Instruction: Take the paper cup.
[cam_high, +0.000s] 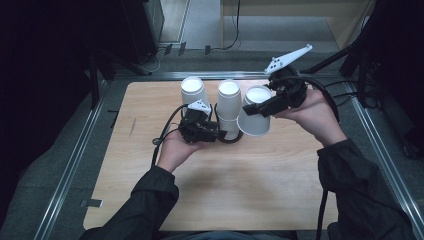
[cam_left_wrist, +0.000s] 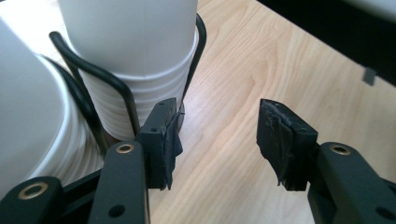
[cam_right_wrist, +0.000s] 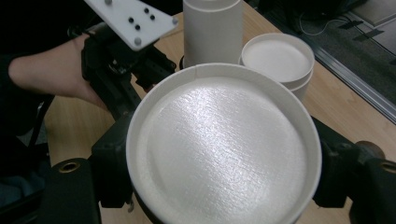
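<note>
Here, the right hand-held gripper (cam_high: 256, 109) is clamping an upturned white paper cup (cam_high: 255, 117) by its sides, tilting it above the wooden counter (cam_high: 240, 180), just right of the middle stack of cups (cam_high: 228, 107). That stack is standing inside a black wire holder (cam_left_wrist: 100, 81). The left hand-held gripper (cam_high: 217, 134) is sitting low beside the holder's base, its jaws spread wide with nothing between them. A third stack of cups (cam_high: 194, 91) is standing at the far left of the row.

The held cup (cam_right_wrist: 223, 154) hides the right gripper's fingers (cam_right_wrist: 114, 182).
</note>
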